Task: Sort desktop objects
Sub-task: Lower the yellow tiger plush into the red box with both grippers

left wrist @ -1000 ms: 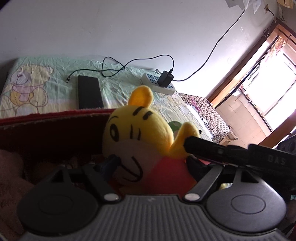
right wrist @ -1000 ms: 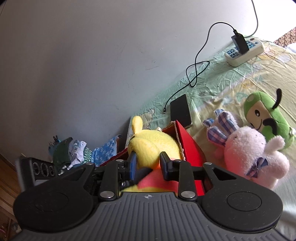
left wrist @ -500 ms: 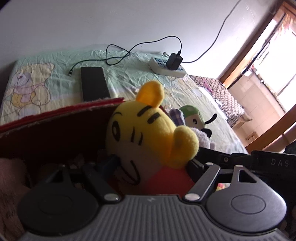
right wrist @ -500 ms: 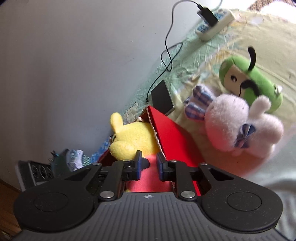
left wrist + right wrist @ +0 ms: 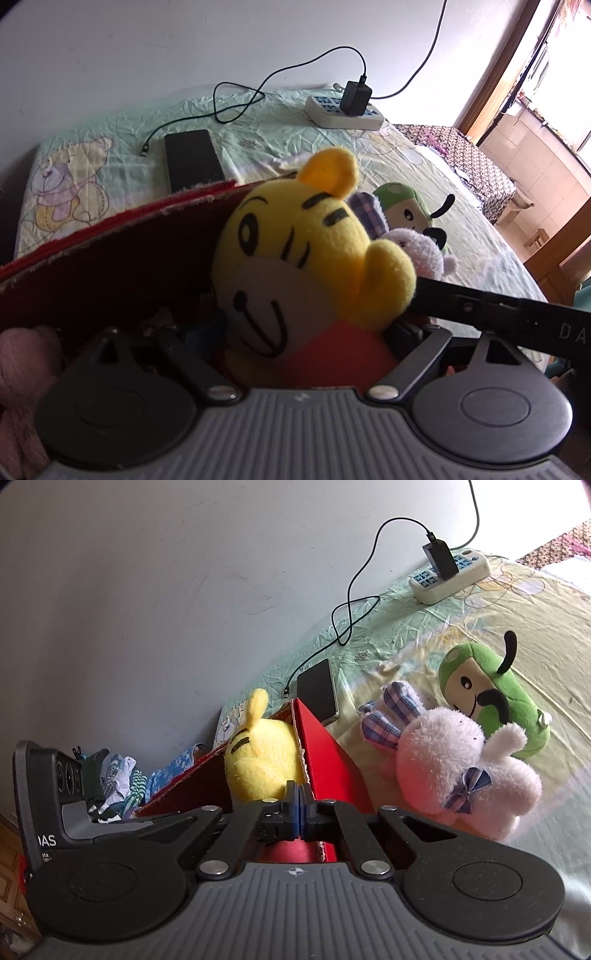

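A yellow bear plush (image 5: pixel 295 258) with a red shirt sits between the fingers of my left gripper (image 5: pixel 306 332), which is shut on it. The plush is low inside a red box (image 5: pixel 110 266), its head above the rim. In the right wrist view the same plush (image 5: pixel 262 764) shows behind the red box wall (image 5: pixel 328 753). My right gripper (image 5: pixel 297 812) is shut with nothing in it, just in front of the box. A white rabbit plush (image 5: pixel 461 775) and a green plush (image 5: pixel 487 694) lie on the sheet to the right.
A black phone (image 5: pixel 192 158) lies behind the box, its cable running to a white power strip (image 5: pixel 343 112) by the wall. A pink plush (image 5: pixel 26 354) sits in the box's left corner. Folded clothes (image 5: pixel 118 779) are stacked left of the box.
My right gripper's fingers, earlier apart around the yellow plush's red shirt, have come off it and shut empty. The left gripper kept hold of the plush and tilted lower.
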### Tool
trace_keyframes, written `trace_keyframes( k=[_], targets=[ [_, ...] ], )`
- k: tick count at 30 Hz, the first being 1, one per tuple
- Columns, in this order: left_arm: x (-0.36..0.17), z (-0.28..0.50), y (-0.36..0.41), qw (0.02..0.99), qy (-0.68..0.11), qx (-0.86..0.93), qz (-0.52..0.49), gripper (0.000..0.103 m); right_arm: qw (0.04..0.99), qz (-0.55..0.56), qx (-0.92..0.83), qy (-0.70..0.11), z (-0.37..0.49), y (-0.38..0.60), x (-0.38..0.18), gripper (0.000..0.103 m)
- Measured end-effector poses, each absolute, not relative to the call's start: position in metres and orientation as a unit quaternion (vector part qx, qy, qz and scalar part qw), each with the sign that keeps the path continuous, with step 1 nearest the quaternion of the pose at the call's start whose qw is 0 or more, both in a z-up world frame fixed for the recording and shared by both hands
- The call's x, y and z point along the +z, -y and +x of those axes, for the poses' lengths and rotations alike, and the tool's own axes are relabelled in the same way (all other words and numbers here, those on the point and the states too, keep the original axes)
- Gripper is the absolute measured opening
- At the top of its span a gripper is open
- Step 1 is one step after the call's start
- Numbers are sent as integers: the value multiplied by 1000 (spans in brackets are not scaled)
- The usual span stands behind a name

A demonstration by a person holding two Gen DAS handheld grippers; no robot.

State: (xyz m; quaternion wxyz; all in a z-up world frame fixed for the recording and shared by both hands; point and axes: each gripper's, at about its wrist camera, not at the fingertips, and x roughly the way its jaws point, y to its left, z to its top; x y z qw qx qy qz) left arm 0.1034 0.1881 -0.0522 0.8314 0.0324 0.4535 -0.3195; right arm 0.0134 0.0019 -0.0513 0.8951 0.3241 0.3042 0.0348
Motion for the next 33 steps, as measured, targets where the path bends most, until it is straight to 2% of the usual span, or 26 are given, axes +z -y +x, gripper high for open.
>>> trace_keyframes(
  k=[8,33],
  targets=[
    [-52,102,-187,840,-453,-297,39,99,907,289,41,-305,13,-6,-47,1],
    [-55,96,-174,852,-447,-256,97,99,918,249,56,-304,6,-14,-47,1]
  ],
)
